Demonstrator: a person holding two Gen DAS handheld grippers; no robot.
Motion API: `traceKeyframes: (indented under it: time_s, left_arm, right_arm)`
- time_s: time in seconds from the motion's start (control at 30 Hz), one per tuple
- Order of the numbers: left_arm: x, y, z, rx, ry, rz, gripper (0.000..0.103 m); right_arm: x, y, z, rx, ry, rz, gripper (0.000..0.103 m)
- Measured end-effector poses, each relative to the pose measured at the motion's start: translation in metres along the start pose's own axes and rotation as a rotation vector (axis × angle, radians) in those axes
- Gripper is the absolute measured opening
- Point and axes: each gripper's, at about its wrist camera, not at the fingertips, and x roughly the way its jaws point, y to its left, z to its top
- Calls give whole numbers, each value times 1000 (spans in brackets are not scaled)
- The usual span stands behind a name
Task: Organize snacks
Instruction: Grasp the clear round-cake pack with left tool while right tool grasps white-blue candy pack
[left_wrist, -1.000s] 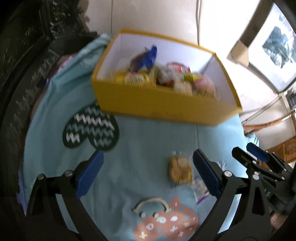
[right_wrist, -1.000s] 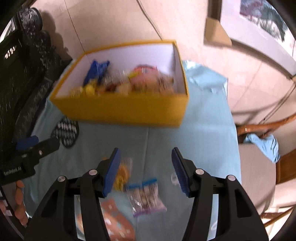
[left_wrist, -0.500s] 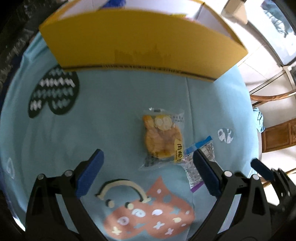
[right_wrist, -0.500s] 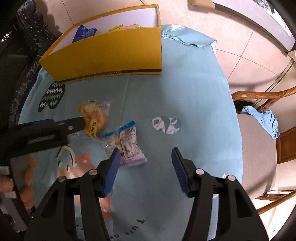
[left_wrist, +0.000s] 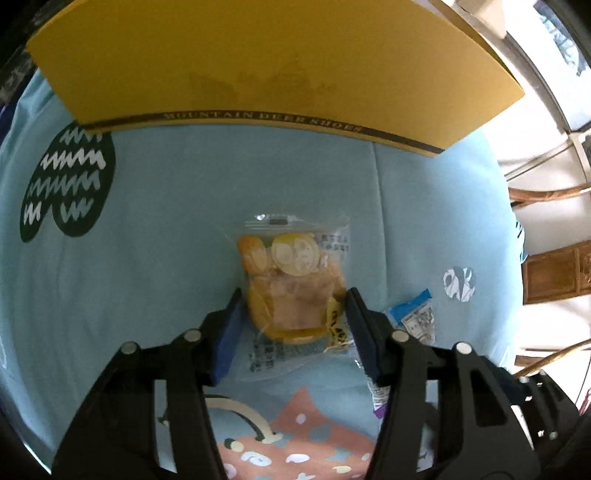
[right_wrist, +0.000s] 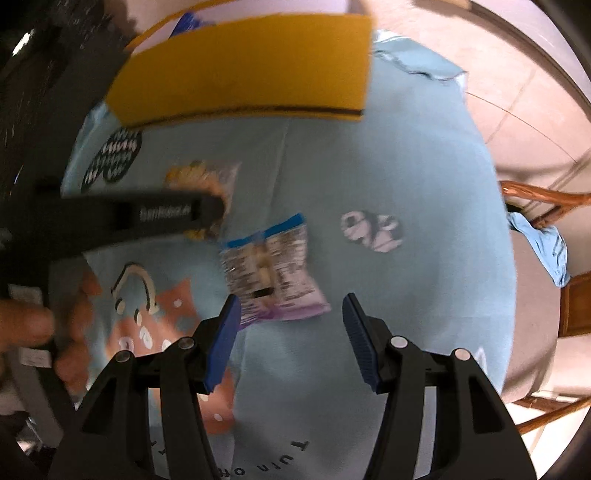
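Fingers (left_wrist: 356, 317) of the left gripper (left_wrist: 293, 314) have just been closing and now clench the clear plastic packet of orange pastry (left_wrist: 291, 288), which lies flat on the light blue patterned cloth of the tabletop (left_wrist: 166, 229). A second ago they stood wide, high above the cloth. The right gripper (right_wrist: 290, 321) has also come down; its fingers stand apart over the small purple and blue snack packet (right_wrist: 273, 271), near but not touching it. Both packets lie just in front of the yellow cardboard shoe box (left_wrist: 277, 62). I judge the pastry ready for lifting into that box.
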Motion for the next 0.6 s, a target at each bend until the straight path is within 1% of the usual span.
traceKeyframes:
  time_s: [0.1, 0.17, 0.2, 0.27, 0.3, 0.33, 0.37, 0.4, 0.43, 0.5, 0.57, 0.6]
  left_arm:
    - [1, 4, 0, 10, -2, -11, 55]
    - [1, 6, 0, 6, 4, -14, 55]
    - [1, 8, 0, -1, 7, -14, 56]
    - [-1, 1, -1, -8, 12, -8, 59]
    - [-1, 0, -1, -7, 10, -10, 61]
    - [0, -2, -1, -4, 11, -13, 65]
    - [2, -5, 0, 2, 10, -13, 69]
    - [3, -9, 0, 9, 9, -10, 71]
    - [5, -14, 0, 19, 9, -3, 74]
    - [9, -23, -2, 69, 9, 40, 74]
    - [9, -30, -5, 127, -3, 120, 56]
    - [8, -28, -5, 126, -2, 98, 56]
  right_arm:
    - [19, 11, 3, -49, 30, -36, 59]
    - [29, 13, 6, -56, 34, -34, 69]
    - [34, 15, 7, -61, 48, -43, 69]
    - [38, 18, 7, -69, 51, -62, 73]
    - [39, 17, 7, -61, 46, -55, 74]
    - [38, 16, 7, -56, 41, -48, 74]
    - [37, 16, 7, -55, 41, -46, 72]
    - [36, 14, 7, -54, 43, -48, 70]
    - [36, 13, 8, -59, 47, -56, 64]
    - [33, 11, 11, -64, 51, -46, 56]
    - [29, 7, 12, -42, 45, -36, 52]
    - [26, 4, 12, -34, 38, -36, 52]
